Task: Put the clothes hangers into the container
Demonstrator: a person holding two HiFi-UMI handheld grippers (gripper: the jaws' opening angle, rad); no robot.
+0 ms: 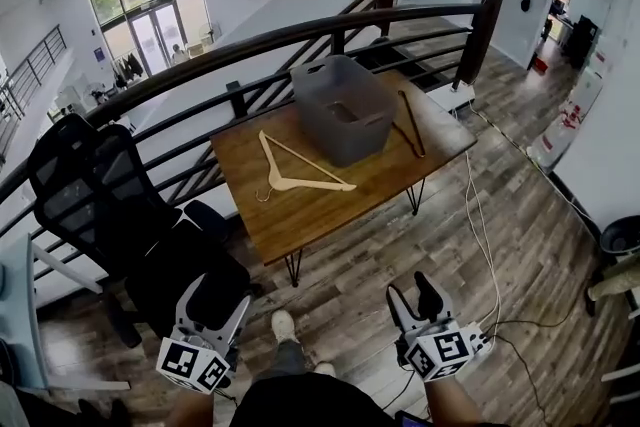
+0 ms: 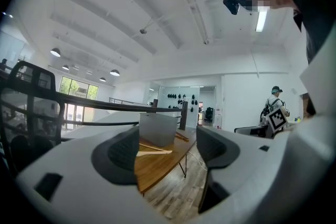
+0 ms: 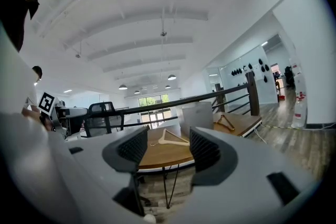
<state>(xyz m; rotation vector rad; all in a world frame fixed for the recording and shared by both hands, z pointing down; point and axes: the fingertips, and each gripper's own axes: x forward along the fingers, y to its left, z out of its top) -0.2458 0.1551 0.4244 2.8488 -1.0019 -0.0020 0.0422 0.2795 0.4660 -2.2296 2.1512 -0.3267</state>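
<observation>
Site: an upper landing with a dark railing (image 1: 300,35) on the far side and wood-plank flooring. A wooden table (image 1: 330,210) on thin metal legs stands against the railing. A black office chair (image 1: 100,185) is to its left, and a pale cable (image 1: 482,215) trails over the floor to its right.

On the table we note:
- A grey container (image 1: 345,110) stands upright towards the far side, open at the top. The head view does not let us read what is inside.
- A light wooden hanger (image 1: 274,178) lies flat on the tabletop just left of the container and nearer to us. We cannot tell whether the two touch.
- A dark wooden hanger (image 1: 412,127) lies on the right of the container, close against its wall.

Both hangers are outside the container.

Tongs:
- The left gripper (image 1: 218,289) is held low, well short of the table and above the floor. In its own view the jaws are spread, and only the distant table shows between them.
- The right gripper (image 1: 415,296) is at about the same nearness, to the right. Its jaws are also spread wide and clamp nothing. The light hanger and the table show far off through the gap.

One of the person's shoes (image 1: 284,323) is visible on the floor between the two grippers.
</observation>
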